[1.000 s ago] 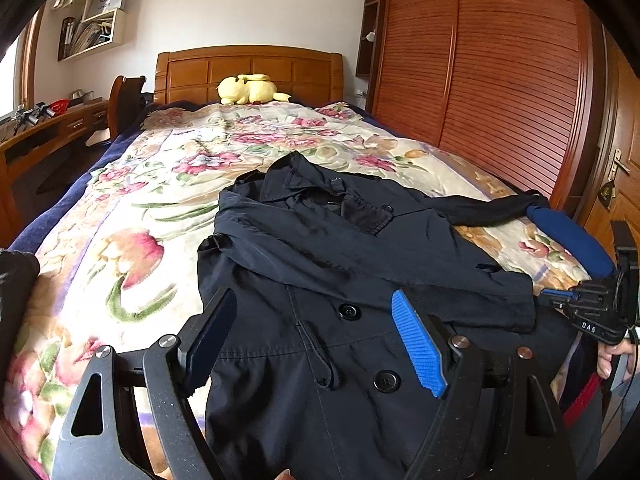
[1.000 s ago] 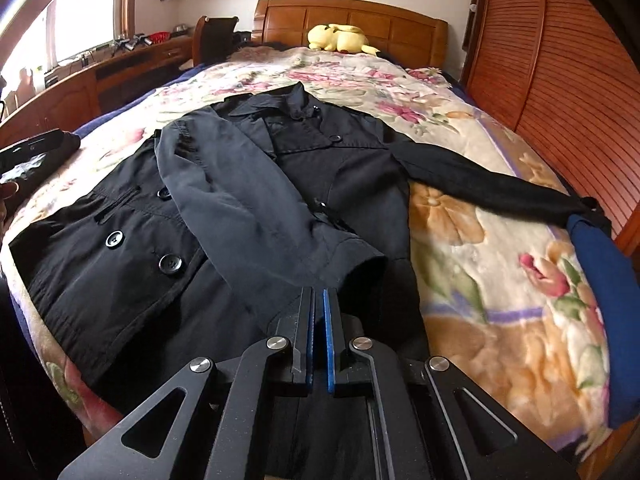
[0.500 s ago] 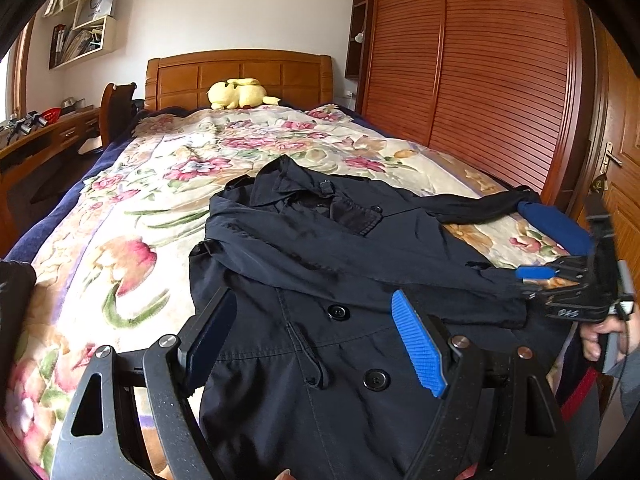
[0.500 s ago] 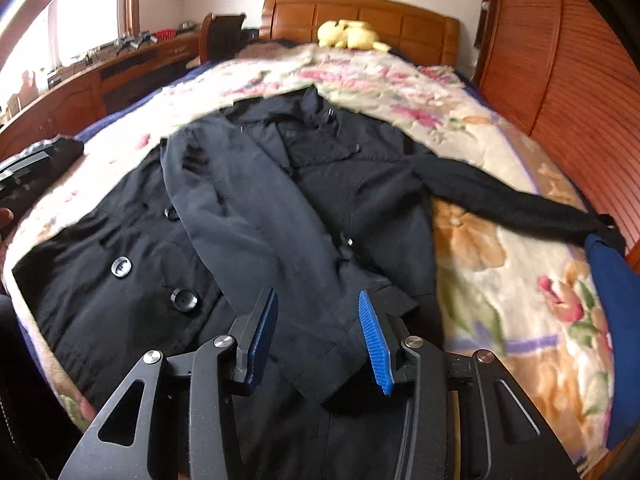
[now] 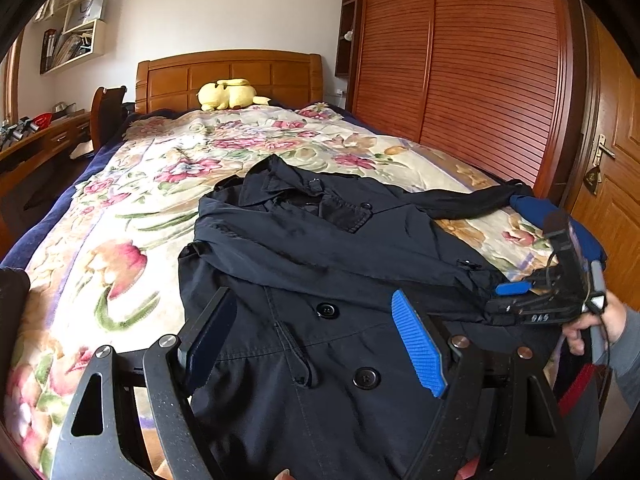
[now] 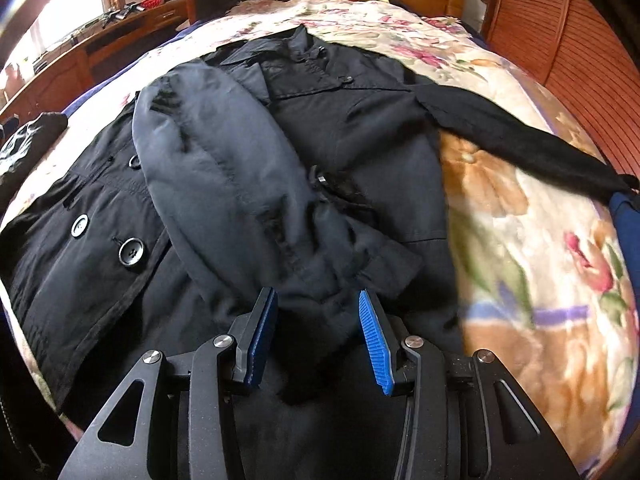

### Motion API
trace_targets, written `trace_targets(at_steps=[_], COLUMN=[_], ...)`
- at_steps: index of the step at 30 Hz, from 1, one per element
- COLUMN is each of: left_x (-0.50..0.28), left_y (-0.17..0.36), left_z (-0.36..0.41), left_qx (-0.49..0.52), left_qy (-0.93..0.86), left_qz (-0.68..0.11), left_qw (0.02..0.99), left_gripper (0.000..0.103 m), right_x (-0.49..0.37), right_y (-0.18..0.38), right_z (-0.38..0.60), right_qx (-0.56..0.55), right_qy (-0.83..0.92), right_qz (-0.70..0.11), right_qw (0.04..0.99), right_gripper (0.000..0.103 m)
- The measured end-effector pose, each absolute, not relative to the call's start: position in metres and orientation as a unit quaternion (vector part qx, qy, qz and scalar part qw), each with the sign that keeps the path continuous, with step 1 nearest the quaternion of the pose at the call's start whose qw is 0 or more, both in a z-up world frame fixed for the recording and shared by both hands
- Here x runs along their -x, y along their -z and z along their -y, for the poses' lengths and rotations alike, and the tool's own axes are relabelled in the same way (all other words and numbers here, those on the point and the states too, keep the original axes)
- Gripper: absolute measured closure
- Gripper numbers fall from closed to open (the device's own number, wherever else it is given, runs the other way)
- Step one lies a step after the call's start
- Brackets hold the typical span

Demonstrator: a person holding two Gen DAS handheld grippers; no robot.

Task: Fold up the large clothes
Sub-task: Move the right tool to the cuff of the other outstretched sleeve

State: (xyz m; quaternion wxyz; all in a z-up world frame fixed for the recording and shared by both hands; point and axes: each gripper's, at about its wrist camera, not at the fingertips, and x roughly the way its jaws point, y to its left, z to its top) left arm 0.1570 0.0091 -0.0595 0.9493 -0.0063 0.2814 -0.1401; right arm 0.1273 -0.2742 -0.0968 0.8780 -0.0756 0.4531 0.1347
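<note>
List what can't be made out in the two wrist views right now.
- Coat hem: cut off by the bottom edge and both grippers' frames, both views.
- Coat front under the folded sleeve: covered by it, right wrist view.
- Outstretched sleeve's cuff: runs off the bed's edge, right wrist view.
- Right gripper: only one blue pad shows, left wrist view.
- Shelf contents: too small, left wrist view.

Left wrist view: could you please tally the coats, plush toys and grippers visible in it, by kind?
Coat: 1
Plush toy: 1
Grippers: 2, the left gripper and the right gripper
Total: 4
</note>
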Motion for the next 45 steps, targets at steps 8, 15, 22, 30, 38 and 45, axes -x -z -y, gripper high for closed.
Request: trace_targets(at_steps=[8,15,22,30,38,45], left_x=[-0.159,-0.162,-0.165,-0.169,-0.173,-0.176], left_y=[0.061,0.067,0.074,0.078,0.083,0.087], left_z=[-0.004,-0.002,0.005,0.005,0.005,0.007], left_qx=[0.003,0.005,0.001,0.000,-0.001,-0.005], left_qy=[0.142,0.141,0.149,0.149,0.145,0.145], left_qz=[-0.282,-0.291,-0.301,-0.307,-0.318,-0.327], left_qw=[0.949,0.946,0.942,0.940,0.937,0.934], left_gripper=[0.022,0.021,0.018,0.015,0.015,0.015], right_x=[-0.140,-0.189,-0.250,-0.305,-0.350,-0.381], right_y=[0.056,0.048,0.056,0.062,0.070,0.088], right_z=[0.323,0.382,0.432,0.483,0.519,0.523], right_qx=[0.064,0.055,0.038,0.013,-0.036,-0.062], right_qy=[-0.096,-0.022,0.034,0.106,0.141,0.137], right_qz=[-0.404,-0.391,-0.389,-0.379,-0.388,-0.411], right_qw=[0.908,0.918,0.920,0.919,0.910,0.899], right_gripper=[0.032,0.032,0.032,0.032,0.032,0.032])
